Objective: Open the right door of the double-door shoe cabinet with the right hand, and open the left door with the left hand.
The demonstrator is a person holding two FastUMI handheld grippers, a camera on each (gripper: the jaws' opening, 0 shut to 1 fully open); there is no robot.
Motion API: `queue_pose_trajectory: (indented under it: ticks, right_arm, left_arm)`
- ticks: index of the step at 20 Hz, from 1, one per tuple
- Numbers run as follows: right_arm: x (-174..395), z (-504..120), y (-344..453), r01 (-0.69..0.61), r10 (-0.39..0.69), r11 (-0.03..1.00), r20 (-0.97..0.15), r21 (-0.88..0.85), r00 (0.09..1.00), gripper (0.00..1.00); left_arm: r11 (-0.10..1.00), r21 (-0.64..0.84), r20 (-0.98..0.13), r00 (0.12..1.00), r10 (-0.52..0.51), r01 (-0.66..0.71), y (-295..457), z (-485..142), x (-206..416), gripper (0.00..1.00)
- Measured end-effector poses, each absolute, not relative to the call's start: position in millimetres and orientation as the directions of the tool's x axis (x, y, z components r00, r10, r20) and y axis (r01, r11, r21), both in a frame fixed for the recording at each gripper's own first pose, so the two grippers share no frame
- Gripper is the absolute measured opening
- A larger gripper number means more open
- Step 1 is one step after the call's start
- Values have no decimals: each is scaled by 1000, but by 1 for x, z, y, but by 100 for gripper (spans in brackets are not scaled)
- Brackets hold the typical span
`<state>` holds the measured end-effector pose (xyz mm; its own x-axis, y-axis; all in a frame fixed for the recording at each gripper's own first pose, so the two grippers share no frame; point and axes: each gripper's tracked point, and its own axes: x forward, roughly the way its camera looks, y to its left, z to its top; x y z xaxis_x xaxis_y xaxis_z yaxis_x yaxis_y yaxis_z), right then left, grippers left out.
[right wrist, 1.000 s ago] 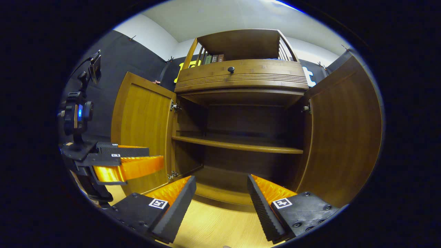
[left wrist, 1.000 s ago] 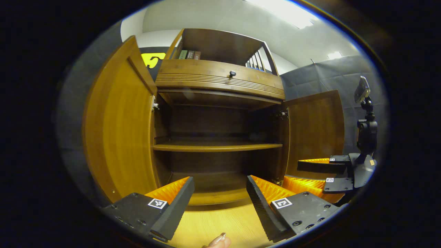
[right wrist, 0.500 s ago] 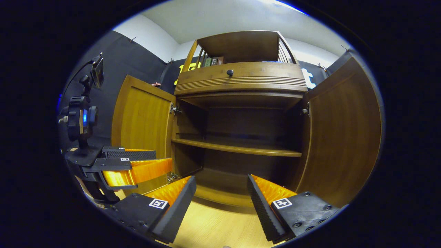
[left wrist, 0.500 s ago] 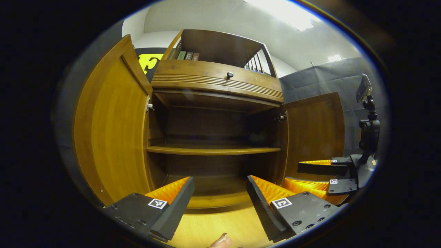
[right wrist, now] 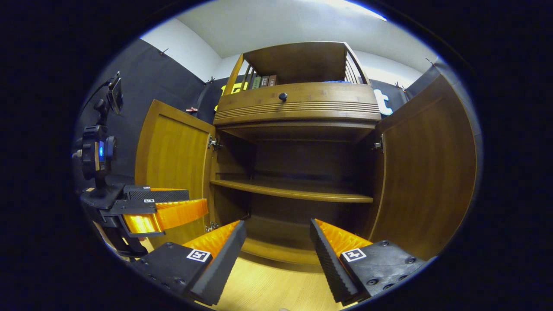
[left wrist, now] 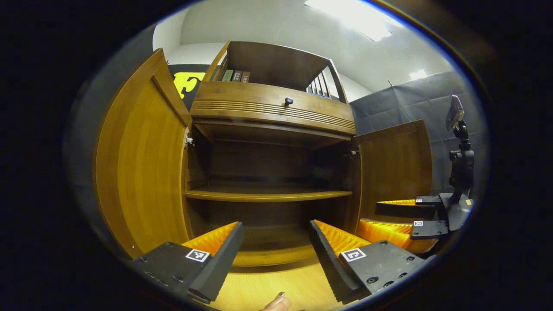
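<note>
In the left gripper view, the left gripper [left wrist: 276,246] sits at the bottom with its two fingers spread wide apart and nothing between them. A fingertip [left wrist: 276,303] of the person's hand shows at the very bottom edge, over the pale wooden floor [left wrist: 268,289]. Just beyond stands the shoe cabinet [left wrist: 268,172], facing the gripper and apart from it. Its left door [left wrist: 138,168] is swung fully open to the left, and its right door [left wrist: 395,168] is swung open to the right. Inside, one shelf [left wrist: 268,195] crosses the dark interior. Above the doors is a drawer front with a small dark knob [left wrist: 288,101], and books [left wrist: 235,76] stand in the open top compartment.

To the right and lower, the right gripper [left wrist: 389,219] is held level in front of the right door, its fingers also parted and empty. In the right gripper view, the same gripper [right wrist: 276,246] points at the cabinet's open interior, touching neither door.
</note>
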<state>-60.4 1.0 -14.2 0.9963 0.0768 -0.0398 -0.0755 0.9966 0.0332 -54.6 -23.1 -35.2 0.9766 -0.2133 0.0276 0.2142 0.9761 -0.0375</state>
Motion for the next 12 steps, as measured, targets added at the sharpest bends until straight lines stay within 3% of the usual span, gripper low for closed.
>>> queue_pose_trajectory:
  ticks: [12]
  right_arm:
    - [-57, -11, 7, -98, 99, 995, -29, 36, 995, 94]
  left_arm:
    - [978, -51, 25, 979, -201, 202, -17, -36, -51, 94]
